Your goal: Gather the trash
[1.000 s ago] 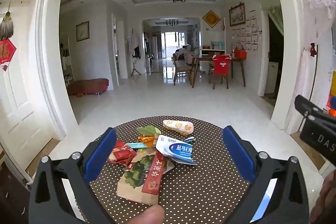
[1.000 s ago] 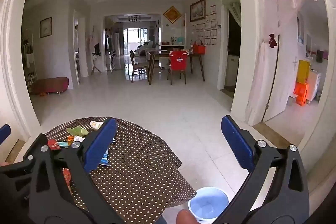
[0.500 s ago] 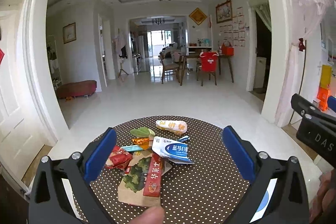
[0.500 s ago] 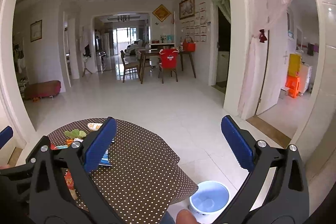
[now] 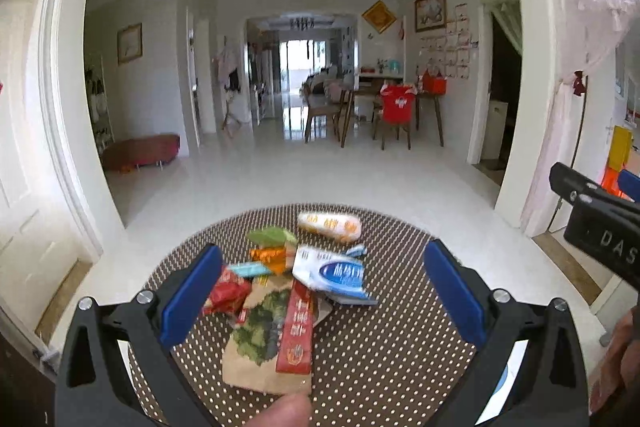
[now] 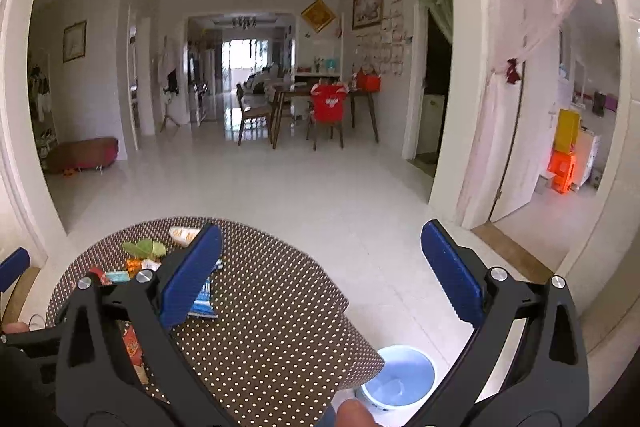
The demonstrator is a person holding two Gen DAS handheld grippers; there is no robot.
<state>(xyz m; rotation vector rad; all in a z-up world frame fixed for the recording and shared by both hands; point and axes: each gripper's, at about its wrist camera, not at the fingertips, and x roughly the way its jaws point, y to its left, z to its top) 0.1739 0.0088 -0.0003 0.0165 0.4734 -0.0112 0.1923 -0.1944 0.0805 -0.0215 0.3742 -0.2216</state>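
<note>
A pile of wrappers lies on a round brown dotted table [image 5: 380, 347]: a red sachet [image 5: 297, 331] on a brown and green packet [image 5: 260, 343], a white and blue packet [image 5: 334, 273], a red wrapper [image 5: 226, 293], a green one [image 5: 272, 235], and a white and orange packet [image 5: 330, 225] farther back. My left gripper [image 5: 322, 291] is open above the pile, holding nothing. My right gripper [image 6: 320, 269] is open and empty over the table's right side [image 6: 272, 307], with the pile [image 6: 144, 255] to its left. A light blue bin [image 6: 398, 377] stands on the floor below the table's right edge.
The right gripper's body [image 5: 596, 227] shows at the right edge of the left wrist view. White tiled floor [image 6: 320, 187] stretches ahead to a dining table with chairs [image 6: 320, 107]. A pillar [image 6: 452, 147] and a doorway with a pink curtain [image 6: 520, 107] stand on the right.
Both views have swung slightly left to right, so the room shifted. The left gripper sits a little nearer over the pile. Both grippers stay open.
</note>
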